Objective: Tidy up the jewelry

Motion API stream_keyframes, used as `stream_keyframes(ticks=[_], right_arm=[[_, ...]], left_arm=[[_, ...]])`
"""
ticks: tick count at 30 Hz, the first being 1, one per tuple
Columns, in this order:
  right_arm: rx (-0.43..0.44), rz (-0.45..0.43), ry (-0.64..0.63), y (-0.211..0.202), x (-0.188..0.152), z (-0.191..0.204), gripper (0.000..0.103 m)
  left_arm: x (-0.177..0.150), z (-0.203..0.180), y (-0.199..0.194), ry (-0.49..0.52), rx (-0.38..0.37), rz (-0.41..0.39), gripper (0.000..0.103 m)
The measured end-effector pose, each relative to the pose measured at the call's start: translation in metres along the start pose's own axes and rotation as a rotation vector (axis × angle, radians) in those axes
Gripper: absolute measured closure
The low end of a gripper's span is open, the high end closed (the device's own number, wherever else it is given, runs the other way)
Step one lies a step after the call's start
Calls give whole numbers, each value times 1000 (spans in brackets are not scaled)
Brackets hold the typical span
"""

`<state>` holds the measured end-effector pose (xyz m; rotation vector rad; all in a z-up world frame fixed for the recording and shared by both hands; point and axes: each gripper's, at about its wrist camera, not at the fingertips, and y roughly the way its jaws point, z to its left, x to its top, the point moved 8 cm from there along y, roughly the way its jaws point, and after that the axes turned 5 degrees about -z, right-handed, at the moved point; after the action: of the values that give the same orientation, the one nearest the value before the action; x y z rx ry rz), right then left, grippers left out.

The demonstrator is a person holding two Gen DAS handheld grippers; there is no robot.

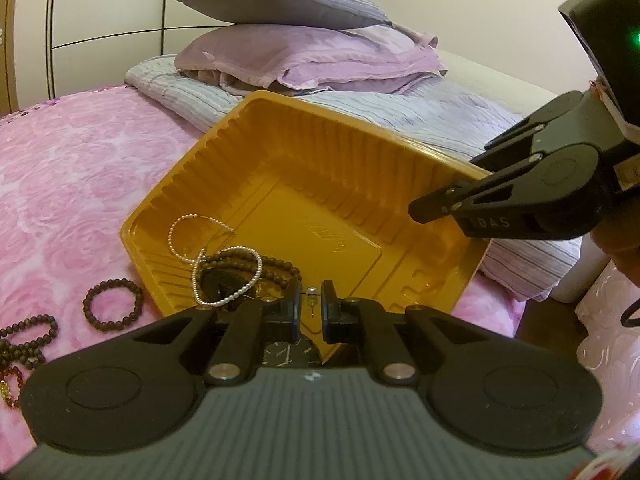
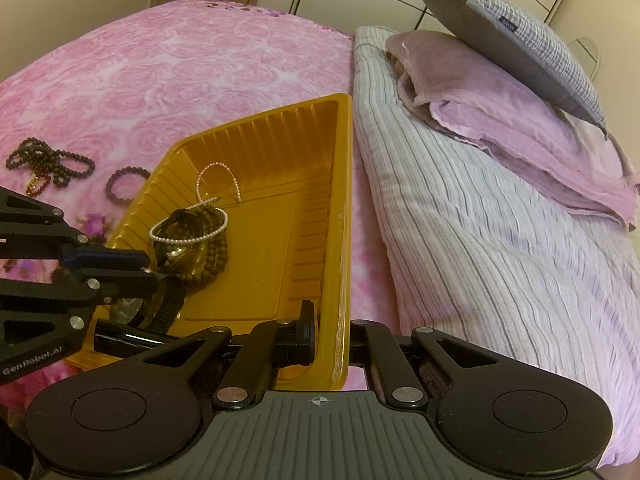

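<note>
left gripper (image 1: 311, 300) hangs over the near corner of the yellow tray (image 1: 400, 148), jaws narrow around a small stud earring (image 1: 311, 294), likely poised for dropping in; whether the pads press it i cannot tell. right gripper (image 2: 332, 336) is clamped on the tray rim, apparently steadying it. pearl strand (image 1: 224, 268) and watch (image 2: 180, 248) already lie inside. farther left, dark bead bracelet (image 1: 113, 300) waits on the pink bedspread (image 1: 80, 184).

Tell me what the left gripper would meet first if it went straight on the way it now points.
Probably the floor of the yellow tray. The left gripper, with a small stud earring between its fingertips, points down over the tray's near edge; the bead and pearl pile lies left of that line. Depth is uncertain.
</note>
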<state>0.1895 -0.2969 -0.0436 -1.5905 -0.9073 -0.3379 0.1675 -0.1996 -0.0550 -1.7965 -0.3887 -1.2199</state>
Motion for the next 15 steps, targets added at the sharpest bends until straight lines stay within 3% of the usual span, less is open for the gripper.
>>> stream_keyframes(ticks=[2, 10, 15], right_arm=[[0, 0, 0, 0, 0, 0, 97], [0, -1, 0, 0, 0, 0, 97], [0, -1, 0, 0, 0, 0, 97]], left_arm=[[-1, -1, 0, 4, -4, 3, 80], [-5, 12, -12, -4, 38, -18, 80], [-15, 43, -33, -42, 128, -30, 80]])
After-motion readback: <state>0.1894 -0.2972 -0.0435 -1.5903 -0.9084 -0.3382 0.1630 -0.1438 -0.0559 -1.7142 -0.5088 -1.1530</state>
